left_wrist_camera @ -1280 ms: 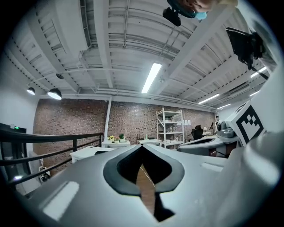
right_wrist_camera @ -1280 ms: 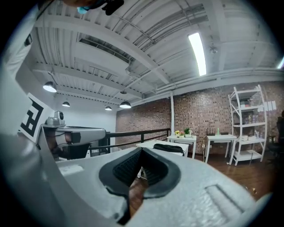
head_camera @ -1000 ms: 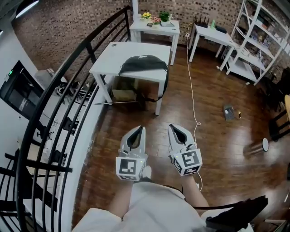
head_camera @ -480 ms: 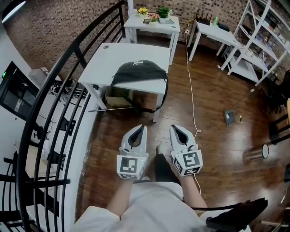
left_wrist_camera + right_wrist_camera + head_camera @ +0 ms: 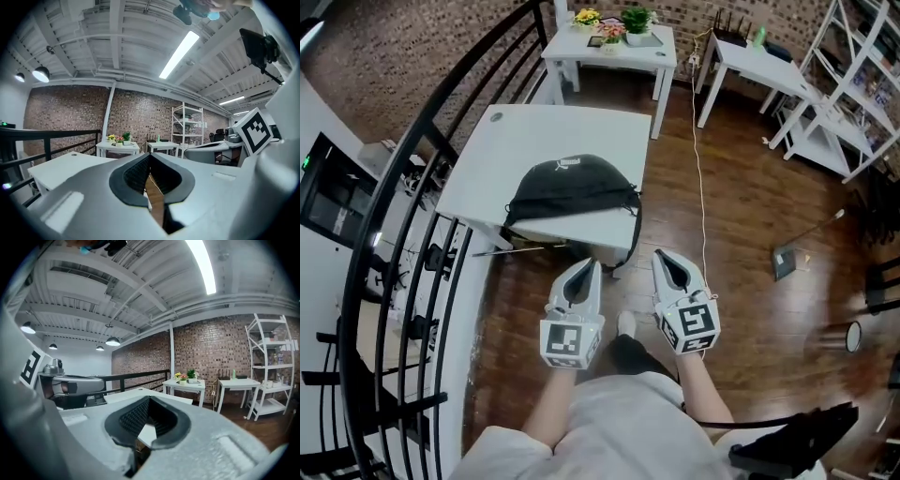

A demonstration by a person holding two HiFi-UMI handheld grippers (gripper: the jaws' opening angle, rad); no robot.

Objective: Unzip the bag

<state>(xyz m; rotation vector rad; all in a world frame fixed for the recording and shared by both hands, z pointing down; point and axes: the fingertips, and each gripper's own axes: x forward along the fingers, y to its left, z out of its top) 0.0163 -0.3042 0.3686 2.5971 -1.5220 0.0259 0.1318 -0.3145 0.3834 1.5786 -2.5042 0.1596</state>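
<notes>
A black bag (image 5: 569, 188) lies on the near half of a white table (image 5: 572, 131) in the head view, its strap hanging over the front right corner. My left gripper (image 5: 592, 263) and right gripper (image 5: 659, 255) are side by side in front of the table, a short way back from its near edge, tips pointing toward it. Both are shut with nothing between the jaws. In the left gripper view the left gripper (image 5: 150, 157) points over the table top (image 5: 70, 164). In the right gripper view the right gripper (image 5: 149, 399) points the same way. The bag is hidden in both gripper views.
A black metal railing (image 5: 412, 216) runs along the left of the table. A second white table (image 5: 614, 47) with potted plants stands behind, another white table (image 5: 759, 66) and white shelving (image 5: 853, 84) at the back right. A white cable (image 5: 701, 169) trails over the wooden floor.
The person has walked toward the table: the bag and table have come nearer and lower in the head view. Both grippers stay shut and side by side.
</notes>
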